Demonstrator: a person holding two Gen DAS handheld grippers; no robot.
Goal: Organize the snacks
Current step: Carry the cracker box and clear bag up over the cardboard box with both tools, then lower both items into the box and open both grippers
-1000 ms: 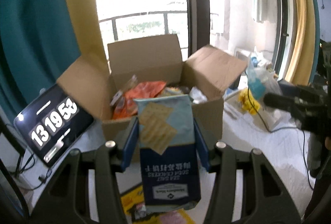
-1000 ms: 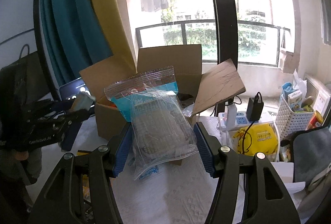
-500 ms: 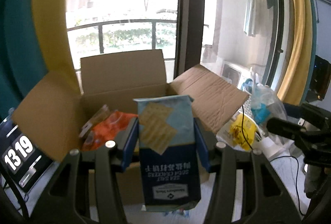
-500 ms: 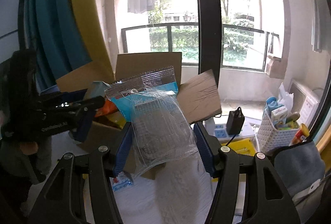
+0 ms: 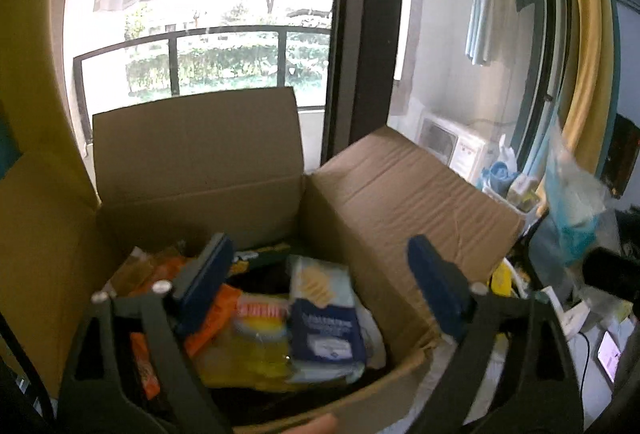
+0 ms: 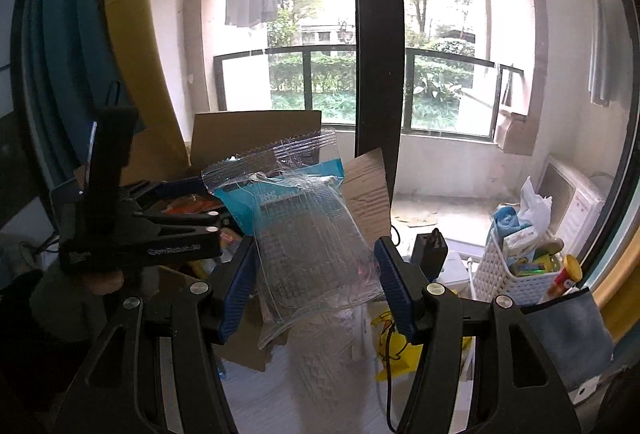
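Half a second earlier the left gripper (image 5: 320, 286) had pinched the blue cracker packet (image 5: 326, 318); now its fingers stood spread and empty above the open cardboard box (image 5: 192, 173), and the packet lay inside, resting on a yellow bag (image 5: 248, 354) beside an orange one (image 5: 208, 318). Further right, the right gripper (image 6: 316, 286) hovered outside the box with its fingers pressed onto a clear plastic snack bag (image 6: 308, 238). That bag looked limp and slippery, so a loose hold could let it slide out short of the box. The angled right flap (image 5: 404, 197) might also catch it on the way in.
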